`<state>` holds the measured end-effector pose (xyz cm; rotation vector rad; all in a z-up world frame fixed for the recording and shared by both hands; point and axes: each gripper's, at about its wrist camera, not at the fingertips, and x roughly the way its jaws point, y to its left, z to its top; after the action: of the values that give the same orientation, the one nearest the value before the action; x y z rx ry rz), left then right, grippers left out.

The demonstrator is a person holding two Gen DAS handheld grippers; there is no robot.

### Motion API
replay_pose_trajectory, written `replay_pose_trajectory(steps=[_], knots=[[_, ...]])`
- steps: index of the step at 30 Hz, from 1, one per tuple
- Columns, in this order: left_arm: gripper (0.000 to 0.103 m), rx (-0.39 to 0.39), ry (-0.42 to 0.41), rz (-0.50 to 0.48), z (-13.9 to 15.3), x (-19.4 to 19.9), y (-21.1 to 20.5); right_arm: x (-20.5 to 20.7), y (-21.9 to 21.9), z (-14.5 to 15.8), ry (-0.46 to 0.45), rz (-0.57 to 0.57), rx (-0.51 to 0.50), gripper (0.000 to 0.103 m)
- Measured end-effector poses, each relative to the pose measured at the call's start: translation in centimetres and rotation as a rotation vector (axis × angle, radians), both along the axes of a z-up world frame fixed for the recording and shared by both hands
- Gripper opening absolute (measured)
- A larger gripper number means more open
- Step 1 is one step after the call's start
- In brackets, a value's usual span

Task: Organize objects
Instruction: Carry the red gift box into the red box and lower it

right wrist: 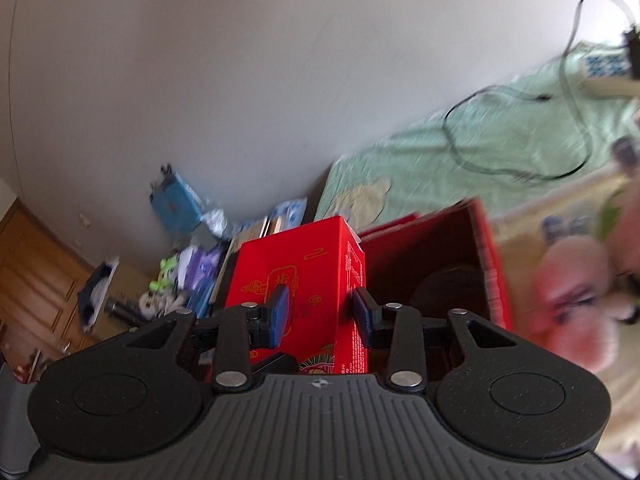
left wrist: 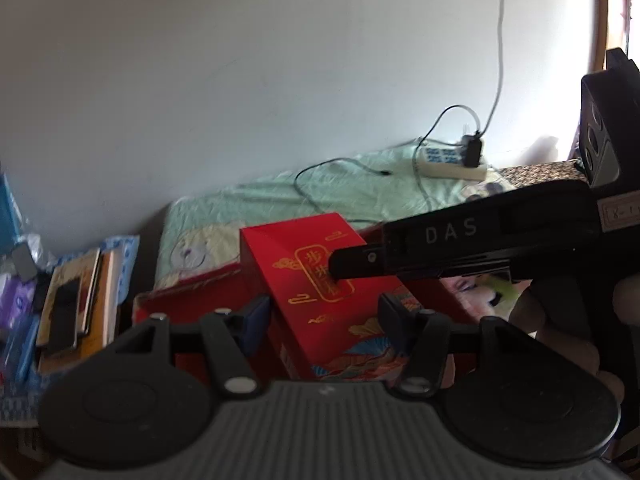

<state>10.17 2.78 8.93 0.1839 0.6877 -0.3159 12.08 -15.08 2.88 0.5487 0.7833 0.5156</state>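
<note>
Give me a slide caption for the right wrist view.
Right gripper straddling a tall red cardboard box with gold print, beside an open red carton on a bed.

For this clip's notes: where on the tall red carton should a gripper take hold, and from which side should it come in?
Grip the red carton across its two broad flat faces, near the upper half, coming in from the near side as the right gripper does. It stands upright and tilted in the open red box, so its lower part is walled in.

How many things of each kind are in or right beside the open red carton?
Tall red boxes: 1
Open red cartons: 1
Pink plush toys: 1
Claws: 2
Total: 5
</note>
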Motion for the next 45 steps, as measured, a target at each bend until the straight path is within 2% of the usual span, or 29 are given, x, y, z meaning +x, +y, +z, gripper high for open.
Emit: replay_pose_trajectory(steps=[8, 18, 25, 28, 32, 37, 43, 45], knots=[[0.060, 0.017, 0.109, 0.071, -3.6, 2.8, 4.5, 2.3, 5.1, -2.9, 0.086, 0.088, -0.064, 0.038], [0.060, 0.046, 0.247, 0.088, -7.3, 5.8, 5.8, 4.7, 7.9, -6.1, 0.224, 0.133, -0.151, 0.038], [0.060, 0.093, 0.326, 0.102, -9.2, 7.0, 5.6, 5.6, 8.9, -7.3, 0.280, 0.153, -0.203, 0.038], [0.060, 0.078, 0.357, 0.105, -9.8, 7.3, 6.0, 5.8, 9.1, -7.3, 0.293, 0.163, -0.219, 0.038], [0.060, 0.056, 0.377, 0.108, -10.2, 7.5, 6.4, 6.4, 9.3, -7.7, 0.332, 0.160, -0.225, 0.037], [0.060, 0.042, 0.390, 0.114, -10.4, 7.6, 6.5, 7.0, 8.5, -8.5, 0.406, 0.122, -0.174, 0.037], [0.060, 0.073, 0.381, 0.134, -10.4, 7.5, 6.4, 7.1, 8.6, -8.5, 0.427, 0.138, -0.165, 0.037], [0.060, 0.061, 0.382, 0.131, -10.3, 7.4, 6.6, 7.1, 8.3, -8.7, 0.432, 0.140, -0.137, 0.037]])
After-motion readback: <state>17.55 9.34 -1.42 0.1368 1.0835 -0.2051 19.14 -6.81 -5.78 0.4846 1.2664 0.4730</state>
